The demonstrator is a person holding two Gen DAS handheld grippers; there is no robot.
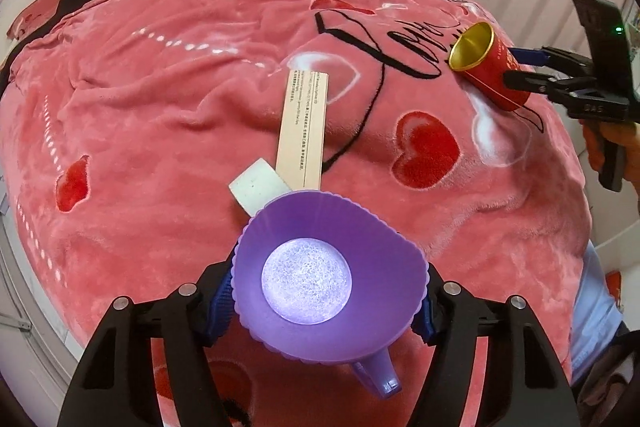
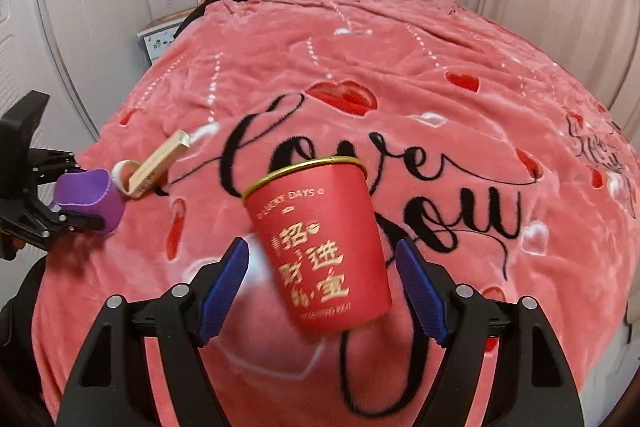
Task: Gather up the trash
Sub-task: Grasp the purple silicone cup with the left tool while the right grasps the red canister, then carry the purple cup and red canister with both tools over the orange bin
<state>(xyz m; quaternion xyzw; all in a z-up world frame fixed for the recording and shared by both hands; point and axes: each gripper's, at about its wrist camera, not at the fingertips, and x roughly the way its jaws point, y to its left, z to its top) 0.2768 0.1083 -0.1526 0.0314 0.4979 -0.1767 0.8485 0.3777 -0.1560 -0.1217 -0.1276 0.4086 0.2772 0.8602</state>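
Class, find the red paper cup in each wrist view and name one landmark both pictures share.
Left wrist view: red paper cup at far right, tilted, by the right gripper.
Right wrist view: cup at lower centre, between the blue pads.
Shared landmark: the long cardboard box on the blanket.

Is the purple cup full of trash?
No, the purple cup squeezed by the left gripper is empty; the left wrist view shows only its pale bottom.
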